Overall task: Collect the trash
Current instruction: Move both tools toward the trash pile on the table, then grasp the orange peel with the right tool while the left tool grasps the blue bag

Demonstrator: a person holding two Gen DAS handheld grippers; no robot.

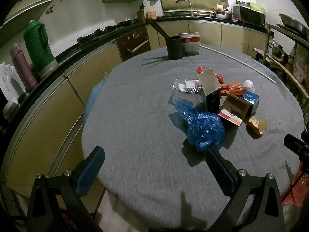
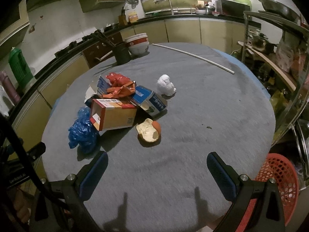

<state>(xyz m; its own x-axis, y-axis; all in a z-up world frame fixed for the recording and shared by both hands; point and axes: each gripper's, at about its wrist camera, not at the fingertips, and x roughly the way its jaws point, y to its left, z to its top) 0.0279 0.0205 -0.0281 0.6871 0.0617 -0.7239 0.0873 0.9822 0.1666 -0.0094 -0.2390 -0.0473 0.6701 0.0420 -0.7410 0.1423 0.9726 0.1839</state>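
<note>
While poised over the grey bench (image 2: 193,116), both sets of fingers spread wide, holding nothing — left gripper (image 1: 154,154) just short of the blue bag (image 1: 204,129), right gripper (image 2: 157,159) near the orange peel (image 2: 148,132) beside the cardboard box (image 2: 114,116).
</note>
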